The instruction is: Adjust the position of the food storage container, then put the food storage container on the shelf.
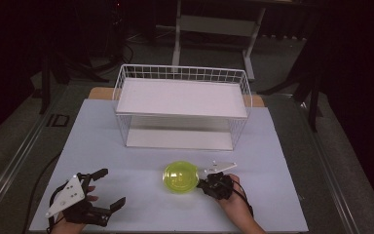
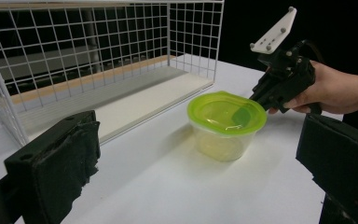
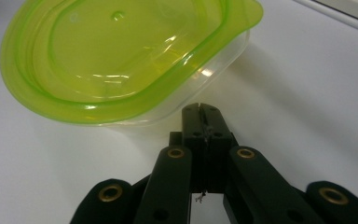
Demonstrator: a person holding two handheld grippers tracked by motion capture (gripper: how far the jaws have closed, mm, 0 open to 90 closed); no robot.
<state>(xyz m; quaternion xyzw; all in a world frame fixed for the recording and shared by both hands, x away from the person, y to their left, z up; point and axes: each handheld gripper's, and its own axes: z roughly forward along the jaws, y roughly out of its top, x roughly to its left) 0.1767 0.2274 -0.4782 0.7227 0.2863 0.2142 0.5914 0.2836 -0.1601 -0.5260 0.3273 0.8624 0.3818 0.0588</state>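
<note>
A clear plastic tub with a lime-green lid [image 1: 180, 176] stands on the white table just in front of the wire basket. My right gripper [image 1: 202, 184] lies at the tub's right side with its jaws pressed together and nothing between them. In the right gripper view the shut tips [image 3: 200, 110] sit right below the edge of the green lid [image 3: 121, 60], at the tub's wall. The left gripper view has the tub [image 2: 226, 119] in the middle and the right gripper [image 2: 257, 97] touching its far rim. My left gripper [image 1: 113, 186] rests open near the front left of the table, well apart from the tub.
A white wire basket [image 1: 182, 73] with an upper shelf and a lower white board stands at the back of the table, its open side facing me [image 2: 98, 46]. The white tabletop [image 1: 141, 161] lies between the basket and the tub. A desk frame stands on the dark floor behind.
</note>
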